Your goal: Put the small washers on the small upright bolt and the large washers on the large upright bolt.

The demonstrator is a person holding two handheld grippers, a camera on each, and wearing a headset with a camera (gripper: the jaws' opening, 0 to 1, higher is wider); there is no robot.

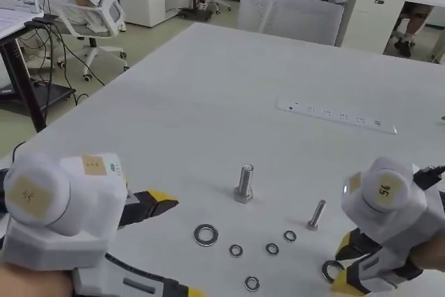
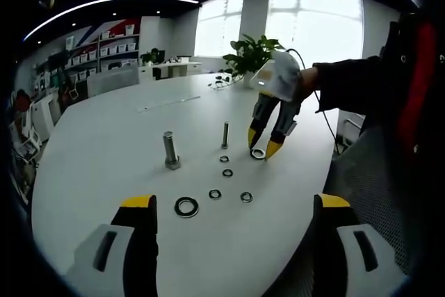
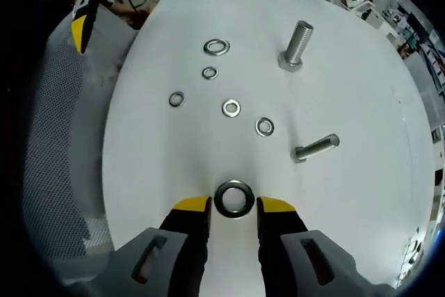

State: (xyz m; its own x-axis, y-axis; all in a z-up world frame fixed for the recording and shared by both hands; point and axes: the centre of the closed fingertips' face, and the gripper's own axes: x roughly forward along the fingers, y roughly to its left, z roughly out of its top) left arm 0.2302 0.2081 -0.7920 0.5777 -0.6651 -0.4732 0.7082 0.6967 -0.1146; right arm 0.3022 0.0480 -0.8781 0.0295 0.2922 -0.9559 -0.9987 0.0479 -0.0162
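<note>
**Right jaws at the large washer**

The right gripper [image 3: 235, 205] has its jaws narrow, one yellow tip on each side of a large washer [image 3: 233, 198] that lies flat on the worktop [image 3: 348, 88]. Whether they pinch it, I cannot tell. I judge the step is to pick up this washer. It is thin, so the tips should be low at the surface, close squarely on the rim, then lift without tilting. The large upright bolt [image 3: 295, 43] stands further away, beyond four small washers [image 3: 231, 108]. The small bolt [image 3: 316, 147] is nearer. The left gripper [image 2: 234, 203] has its jaws wide and empty.
</note>
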